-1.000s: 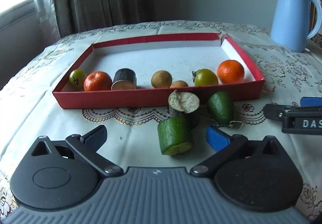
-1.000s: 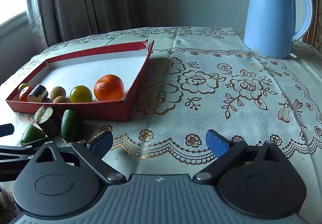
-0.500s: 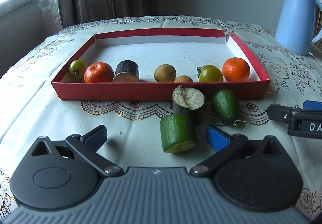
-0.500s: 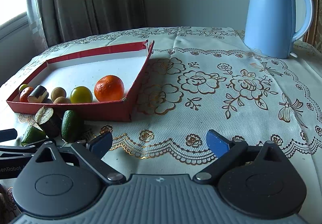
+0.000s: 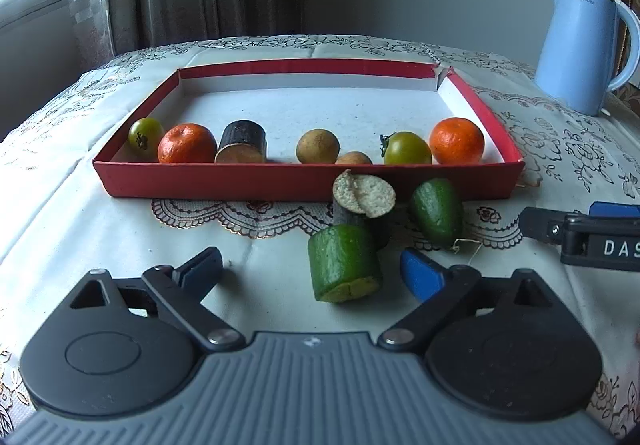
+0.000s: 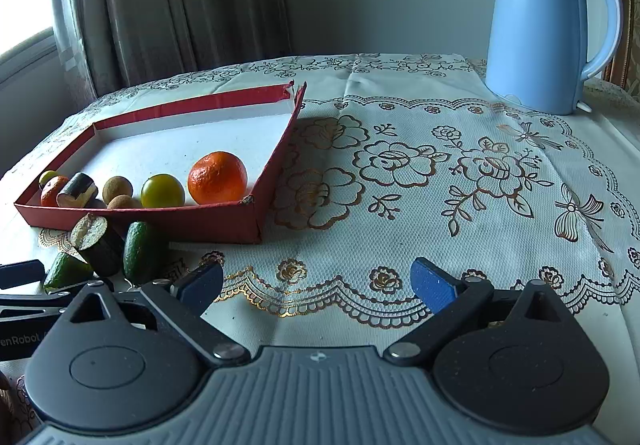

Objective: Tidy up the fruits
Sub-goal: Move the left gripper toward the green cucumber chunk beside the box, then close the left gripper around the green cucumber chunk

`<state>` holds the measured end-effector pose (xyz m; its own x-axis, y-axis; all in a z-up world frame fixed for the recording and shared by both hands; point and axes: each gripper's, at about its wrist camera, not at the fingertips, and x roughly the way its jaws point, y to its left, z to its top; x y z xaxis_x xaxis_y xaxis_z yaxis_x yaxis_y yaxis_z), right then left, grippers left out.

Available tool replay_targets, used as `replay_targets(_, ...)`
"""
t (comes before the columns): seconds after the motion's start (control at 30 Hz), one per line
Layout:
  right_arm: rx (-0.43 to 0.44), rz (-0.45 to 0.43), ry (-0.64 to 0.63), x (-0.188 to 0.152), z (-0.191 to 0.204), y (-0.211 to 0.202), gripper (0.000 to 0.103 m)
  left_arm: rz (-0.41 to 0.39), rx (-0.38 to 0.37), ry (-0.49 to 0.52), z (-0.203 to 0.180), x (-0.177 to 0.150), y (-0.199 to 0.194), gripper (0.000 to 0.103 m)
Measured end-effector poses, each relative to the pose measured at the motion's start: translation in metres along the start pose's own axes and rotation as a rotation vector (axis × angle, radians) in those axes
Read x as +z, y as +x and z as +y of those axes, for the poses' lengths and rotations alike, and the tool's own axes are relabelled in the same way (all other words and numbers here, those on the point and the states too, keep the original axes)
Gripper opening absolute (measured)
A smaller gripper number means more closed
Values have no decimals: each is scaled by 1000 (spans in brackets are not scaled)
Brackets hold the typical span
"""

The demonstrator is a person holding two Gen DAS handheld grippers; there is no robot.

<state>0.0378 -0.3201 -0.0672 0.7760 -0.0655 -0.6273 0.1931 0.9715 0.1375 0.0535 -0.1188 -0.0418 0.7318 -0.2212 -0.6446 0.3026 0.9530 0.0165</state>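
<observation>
A red tray [image 5: 304, 183] [image 6: 276, 149] holds two oranges [image 5: 457, 141] [image 5: 187, 143], two green tomatoes [image 5: 407, 149], two brown longans [image 5: 317, 146] and a dark cut piece [image 5: 241, 143]. In front of it on the cloth lie a green cut piece [image 5: 345, 263], a dark cut piece with a pale face [image 5: 362, 201] and a whole green fruit [image 5: 437, 213] [image 6: 138, 253]. My left gripper [image 5: 310, 271] is open, just short of the green cut piece. My right gripper [image 6: 316, 281] is open and empty over bare cloth, right of the fruits.
A blue electric kettle [image 6: 548, 29] [image 5: 580, 45] stands at the back right. The table has a white floral cloth [image 6: 440, 181]. Curtains and a window are behind on the left. The right gripper's finger [image 5: 580, 239] shows at the left view's right edge.
My left gripper has risen and tilted a little, so the tray now shows more from above. The fruits have not moved. The right gripper has stayed almost still.
</observation>
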Motion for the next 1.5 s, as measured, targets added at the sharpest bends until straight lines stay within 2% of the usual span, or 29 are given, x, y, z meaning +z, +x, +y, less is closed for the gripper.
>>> replay_targets(0.37,2,-1,2,0,0,0,101,-11,-17,3,1,-3,-5,89)
replay_targets(0.43,5,-2,5,0,0,0,101,-11,-17,4,3,-4,-6,89)
replay_targets(0.5,6,-2,6,0,0,0,101,-3,-7,-6,6,-5,-6,95)
replay_targets(0.67,6,-3,7,0,0,0,101,-3,-3,-7,7,-4,-5,95)
replay_targets(0.87,6,-2,6,0,0,0,101,-16,-7,-25,10,-6,-8,89)
replay_targets(1.27,5,-2,4,0,0,-1,102,-22,6,-37,10,-3,-7,85)
replay_targets(1.33,5,-1,3,0,0,-1,102,-23,7,-25,8,-2,-6,81)
replay_targets(1.4,5,-1,2,0,0,0,102,-32,0,-9,4,-3,-7,71)
replay_targets(1.5,6,-1,2,0,0,0,102,-43,-11,8,1,-4,-9,64)
